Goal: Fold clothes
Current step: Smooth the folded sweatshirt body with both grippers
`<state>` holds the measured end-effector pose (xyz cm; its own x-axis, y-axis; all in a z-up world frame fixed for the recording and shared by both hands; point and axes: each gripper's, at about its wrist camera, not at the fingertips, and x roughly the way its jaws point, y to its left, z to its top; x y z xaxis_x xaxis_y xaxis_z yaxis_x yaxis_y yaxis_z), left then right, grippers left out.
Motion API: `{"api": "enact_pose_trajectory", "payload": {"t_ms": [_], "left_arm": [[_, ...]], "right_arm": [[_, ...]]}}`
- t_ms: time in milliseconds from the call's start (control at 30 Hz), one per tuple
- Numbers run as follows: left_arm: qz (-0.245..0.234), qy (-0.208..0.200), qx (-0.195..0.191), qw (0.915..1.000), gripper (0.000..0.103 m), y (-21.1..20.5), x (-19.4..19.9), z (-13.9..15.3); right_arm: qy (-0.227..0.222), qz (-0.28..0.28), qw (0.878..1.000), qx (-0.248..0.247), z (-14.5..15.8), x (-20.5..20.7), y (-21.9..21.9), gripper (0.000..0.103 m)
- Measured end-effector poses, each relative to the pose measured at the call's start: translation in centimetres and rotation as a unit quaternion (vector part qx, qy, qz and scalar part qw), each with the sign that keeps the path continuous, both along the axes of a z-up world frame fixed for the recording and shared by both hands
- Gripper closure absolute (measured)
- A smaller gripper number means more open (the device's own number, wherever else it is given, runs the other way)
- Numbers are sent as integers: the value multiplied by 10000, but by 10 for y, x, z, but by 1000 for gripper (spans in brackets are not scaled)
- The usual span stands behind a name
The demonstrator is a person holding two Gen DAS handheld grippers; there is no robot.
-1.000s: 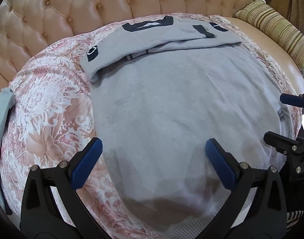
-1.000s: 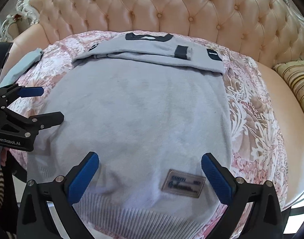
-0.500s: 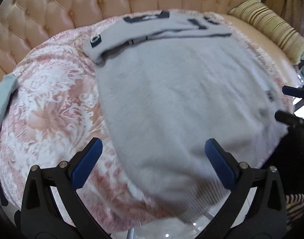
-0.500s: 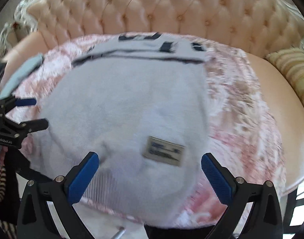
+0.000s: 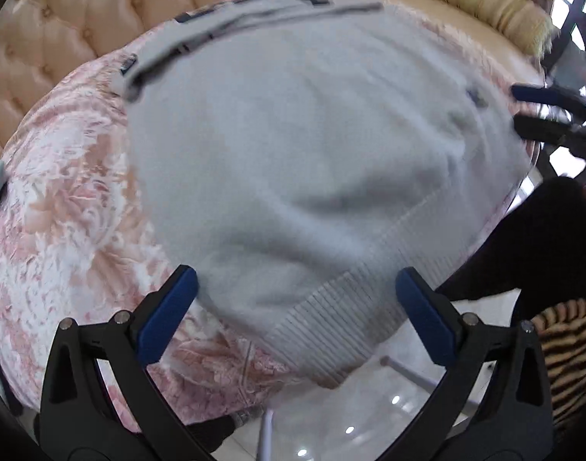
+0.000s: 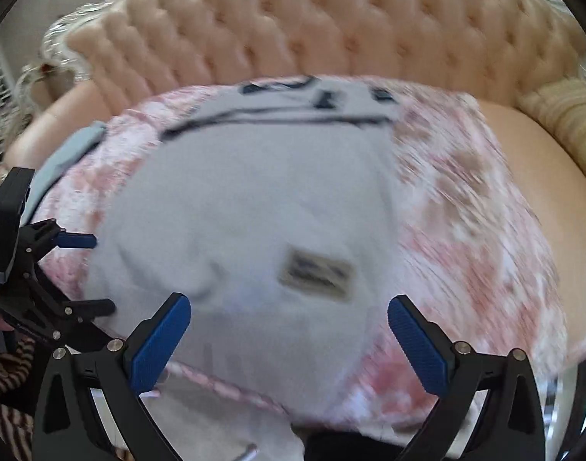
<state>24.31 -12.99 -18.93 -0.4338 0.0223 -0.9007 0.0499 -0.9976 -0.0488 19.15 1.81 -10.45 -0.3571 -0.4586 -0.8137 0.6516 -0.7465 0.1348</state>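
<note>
A light grey sweater [image 5: 293, 146] lies flat on the pink floral cover, its sleeves with dark marks folded across the far end. Its ribbed hem [image 5: 362, 307] hangs over the near edge. My left gripper [image 5: 293, 307] is open above that hem, holding nothing. In the right wrist view the grey sweater [image 6: 235, 211] shows a sewn label [image 6: 316, 272] near the hem. My right gripper [image 6: 289, 338] is open just above the near edge, short of the label. Both views are blurred.
The pink floral cover [image 5: 62, 211] lies on a tufted beige sofa [image 6: 331, 23]. A striped cushion [image 5: 477, 4] sits at the right. A pale blue cloth [image 6: 70, 153] lies at the cover's left. Glossy floor [image 5: 350, 415] shows below the edge.
Both grippers have pulled back toward the near edge and risen; the sweater's hem and the floor now show. Both stay open.
</note>
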Motion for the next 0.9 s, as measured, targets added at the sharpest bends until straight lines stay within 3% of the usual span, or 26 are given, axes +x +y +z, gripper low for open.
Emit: {"api": "enact_pose_trajectory", "payload": {"t_ms": [67,167,233,400,500,633,833,900], "left_arm": [[-107,167,-51,9998,0,6,-10,6],[-304,-64,-74,9995,0,8,-23,-13],[-385,-45,-141,9991,0,8,-19,-16],[-314,-449,-96,9985,0,-1,-19,-7],[-155,6,-91,9998,0,-8,-30,18],[26,190,-231,9995,0,-22,-82,15],[454,209,432,9978,0,-69,-131,-10],[420,115,362,9984,0,-71,-130,-9]], "right_arm": [[-25,178,9998,69,-6,-11,-20,0],[-231,203,9991,304,-28,-28,-30,0],[-142,275,9987,401,-27,-24,-27,0],[-199,194,9984,487,-19,-26,-16,0],[130,150,9990,397,-1,-40,-23,0],[185,305,9983,452,-3,-83,-63,0],[-142,437,9960,770,-29,-149,-109,0],[-250,418,9956,801,-34,-161,-110,0]]}}
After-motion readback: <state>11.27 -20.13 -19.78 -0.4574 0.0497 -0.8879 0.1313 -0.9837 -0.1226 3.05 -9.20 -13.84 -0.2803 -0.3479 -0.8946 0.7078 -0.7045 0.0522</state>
